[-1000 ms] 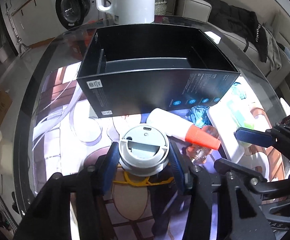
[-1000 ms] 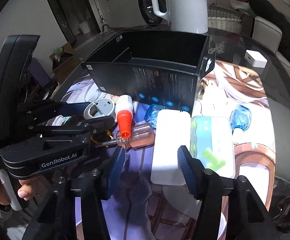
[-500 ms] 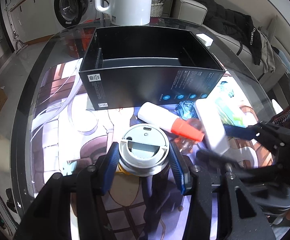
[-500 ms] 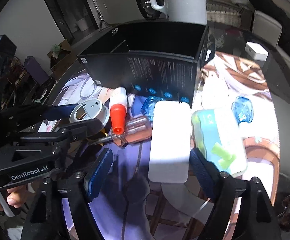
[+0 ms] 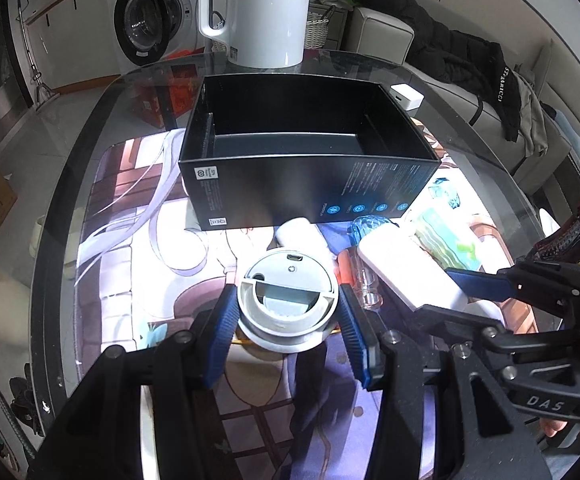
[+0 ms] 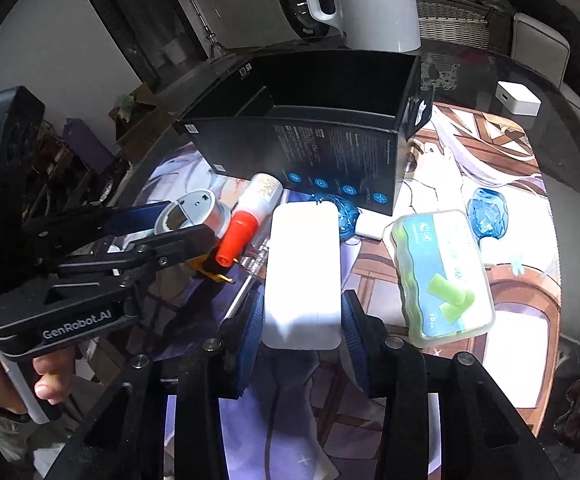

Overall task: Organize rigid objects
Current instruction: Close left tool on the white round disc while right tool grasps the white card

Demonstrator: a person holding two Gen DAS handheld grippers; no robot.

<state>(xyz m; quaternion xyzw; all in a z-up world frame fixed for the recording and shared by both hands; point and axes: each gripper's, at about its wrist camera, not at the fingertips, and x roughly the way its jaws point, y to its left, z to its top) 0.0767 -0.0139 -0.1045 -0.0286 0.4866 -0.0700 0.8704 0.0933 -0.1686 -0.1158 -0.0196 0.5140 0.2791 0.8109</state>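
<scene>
The round grey device sits clamped between the pads of the left gripper, near the black box, likely its destination. To its right, the right gripper grips the white flat case by its long sides for a stable carry.

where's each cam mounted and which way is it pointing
Left wrist: on the left gripper, looking along its fingers over the round grey device toward the black box; the right gripper enters at right.
Right wrist: on the right gripper, facing the white slab it clamps and the box; the left gripper and a hand show at left.
Shared: box, white kettle, slab, device.
</scene>
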